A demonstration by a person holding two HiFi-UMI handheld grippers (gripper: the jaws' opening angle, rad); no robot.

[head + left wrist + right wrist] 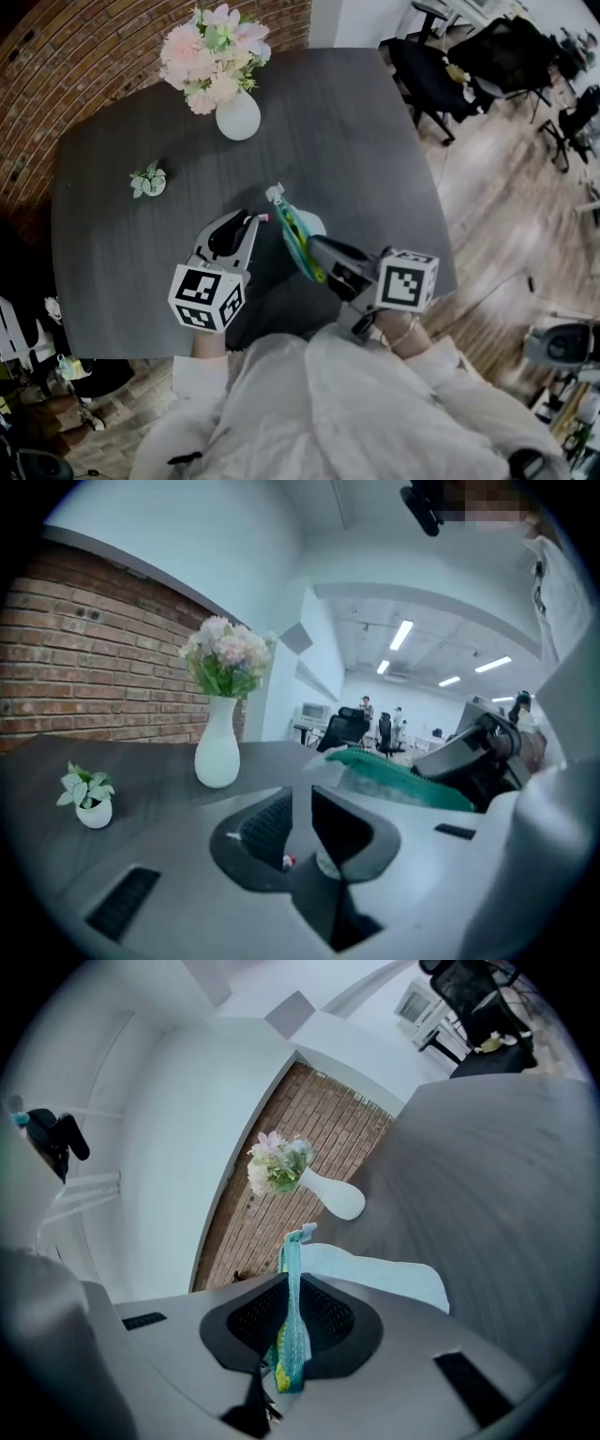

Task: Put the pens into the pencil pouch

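A teal and green pencil pouch [298, 239] is held up over the grey table [112, 244], edge on to the head view. My right gripper [314, 246] is shut on its near end. In the right gripper view the pouch's green and yellow edge [291, 1335] stands pinched between the jaws, and its pale side [375, 1274] spreads out beyond them. My left gripper [251, 220] is just left of the pouch's far end, jaws almost together. A pen's small red tip [288, 861] shows deep between them, and again at the fingertips [263, 217]. The rest of the pen is hidden. The pouch [394, 780] lies close on the right in the left gripper view.
A white vase of pink flowers [237, 114] stands at the table's far middle, and a small potted plant [148, 181] to its left. A brick wall [56, 66] lies behind. Black office chairs [431, 75] stand on the wooden floor at the right.
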